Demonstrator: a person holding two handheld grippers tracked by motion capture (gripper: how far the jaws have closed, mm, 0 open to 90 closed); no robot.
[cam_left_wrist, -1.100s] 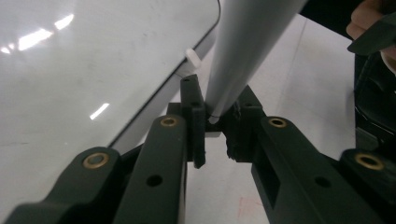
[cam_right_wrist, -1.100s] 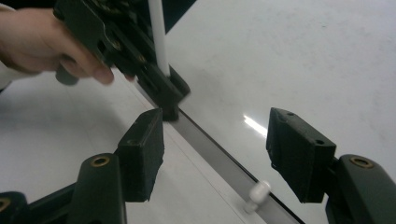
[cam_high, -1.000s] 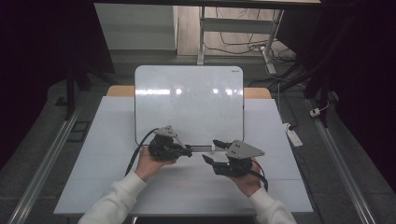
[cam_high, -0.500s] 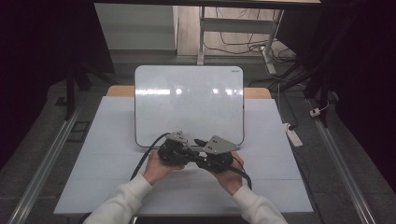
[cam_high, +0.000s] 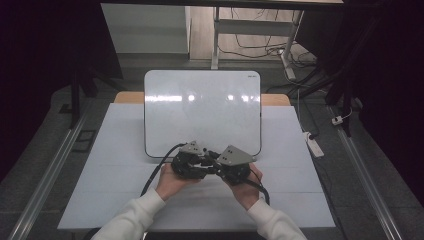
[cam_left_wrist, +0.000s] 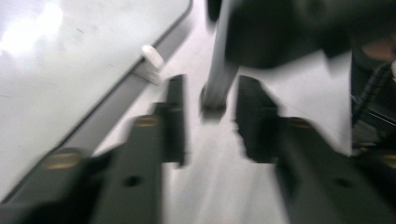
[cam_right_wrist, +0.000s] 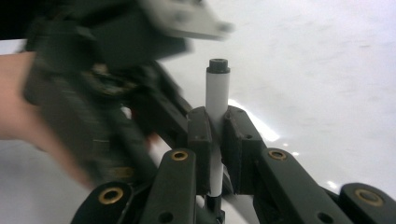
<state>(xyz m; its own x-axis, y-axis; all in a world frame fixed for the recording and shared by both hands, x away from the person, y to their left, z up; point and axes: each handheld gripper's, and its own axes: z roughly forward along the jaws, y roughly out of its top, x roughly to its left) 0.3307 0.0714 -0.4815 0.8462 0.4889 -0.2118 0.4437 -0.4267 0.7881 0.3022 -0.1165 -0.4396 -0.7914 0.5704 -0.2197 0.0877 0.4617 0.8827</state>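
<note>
— Marker (cam_right_wrist: 217, 95) first: where do we have it?

— We see it clamped between the pads of the right gripper (cam_right_wrist: 216, 135), white barrel standing upright in the right gripper view, dark end on top, its long axis running along the line between the two black jaws. The pads press on the barrel from both sides; those jaws have just been closing, and the marker is what they closed on.

— And the left gripper (cam_left_wrist: 210, 121)?

— Its jaws stand apart and have just been opening. In the left gripper view the marker's (cam_left_wrist: 222, 70) barrel rises between them without either pad touching it, its lower end in the gap.

— Where is all this on the table (cam_high: 100, 165)?

— Near the front middle, just in front of the whiteboard's (cam_high: 200, 110) near edge. In the high view we see the left gripper (cam_high: 192, 162) and the right gripper (cam_high: 232, 165) meeting nose to nose, each in a hand.

— What differs from a second ago?

— Then we held the two grippers apart; half a second ago they had already come together, and now they sit a little farther right.
</note>
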